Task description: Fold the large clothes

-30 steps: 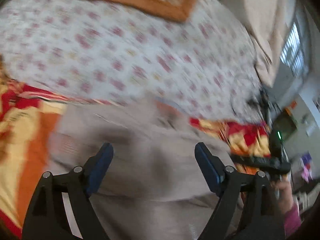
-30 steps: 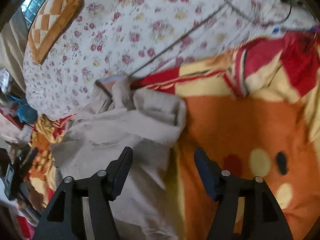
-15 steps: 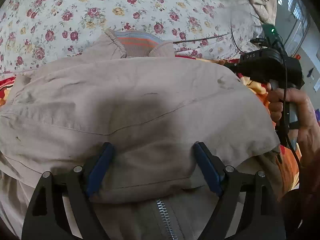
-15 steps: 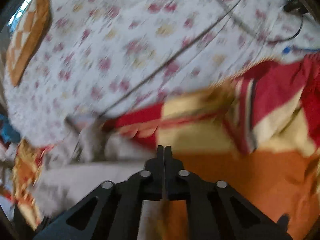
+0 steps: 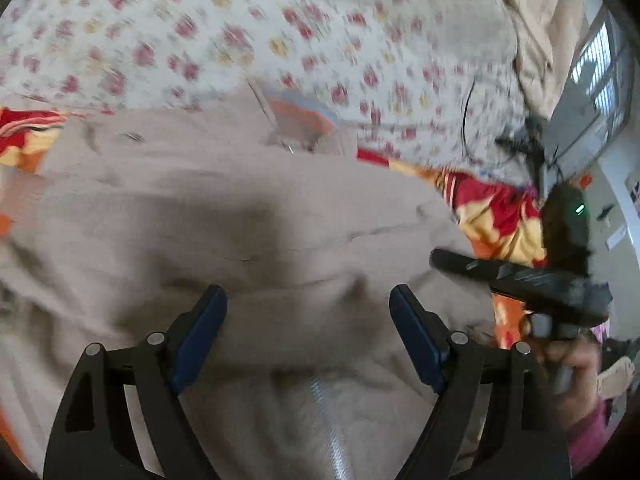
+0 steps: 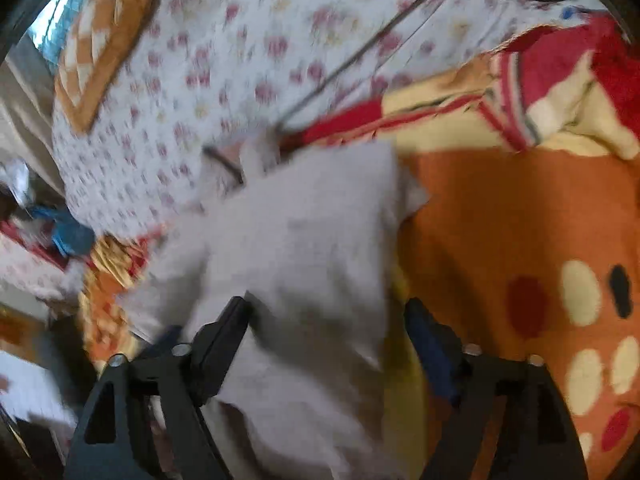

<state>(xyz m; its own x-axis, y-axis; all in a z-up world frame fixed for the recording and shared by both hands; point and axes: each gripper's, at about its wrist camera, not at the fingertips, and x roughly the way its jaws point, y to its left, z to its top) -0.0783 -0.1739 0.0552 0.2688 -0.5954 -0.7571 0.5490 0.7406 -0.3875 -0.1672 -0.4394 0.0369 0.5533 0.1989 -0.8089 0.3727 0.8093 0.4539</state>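
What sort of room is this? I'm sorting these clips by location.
Most likely a bedroom in a home: a floral bedsheet covers a wide bed, a checked orange cushion lies on it, and a beige zip jacket is spread over a colourful blanket.

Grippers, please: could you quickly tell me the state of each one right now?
Left gripper: open, jaws wide over the beige jacket, gripping nothing.
Right gripper: opening, jacket fabric between its jaws.

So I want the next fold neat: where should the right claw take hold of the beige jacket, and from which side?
Probably the jacket's free side edge lying on the orange blanket, near its top corner. Come in low from the blanket side: that edge is bare and loose. The right claw, jaws opening, already straddles it without pinching.
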